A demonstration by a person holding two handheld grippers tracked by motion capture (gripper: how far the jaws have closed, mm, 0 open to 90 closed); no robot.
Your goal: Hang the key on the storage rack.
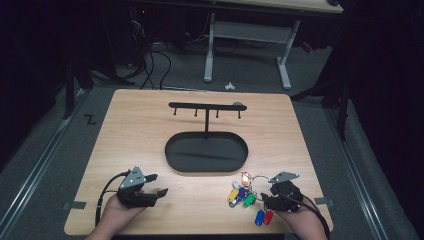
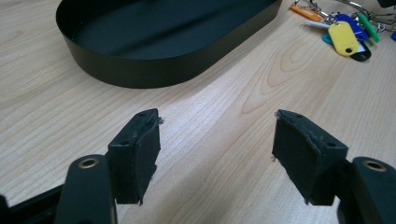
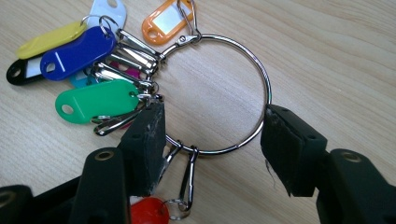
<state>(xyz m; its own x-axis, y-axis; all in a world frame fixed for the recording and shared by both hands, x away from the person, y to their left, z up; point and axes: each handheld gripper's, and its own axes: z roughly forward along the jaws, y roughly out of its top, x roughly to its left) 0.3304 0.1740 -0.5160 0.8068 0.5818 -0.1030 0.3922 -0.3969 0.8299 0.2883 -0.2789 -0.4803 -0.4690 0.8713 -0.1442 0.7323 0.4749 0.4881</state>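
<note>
Grippers sit at the near table edge: the right gripper (image 3: 212,128) gapes wide astride the metal key ring (image 3: 266,88) of coloured tags (image 1: 244,196), gripping nothing, and the left gripper (image 2: 217,140) is equally wide and empty over bare wood. Beyond lie the black oval tray (image 1: 172,152) and the hook stand (image 1: 206,106).

The table (image 1: 150,130) is seen whole from high above its near edge. Its wood is skimmed low and close in the left gripper view, toward the black tray (image 2: 154,70). The key ring (image 3: 219,93) is seen nearest, shared by all 3 views
</note>
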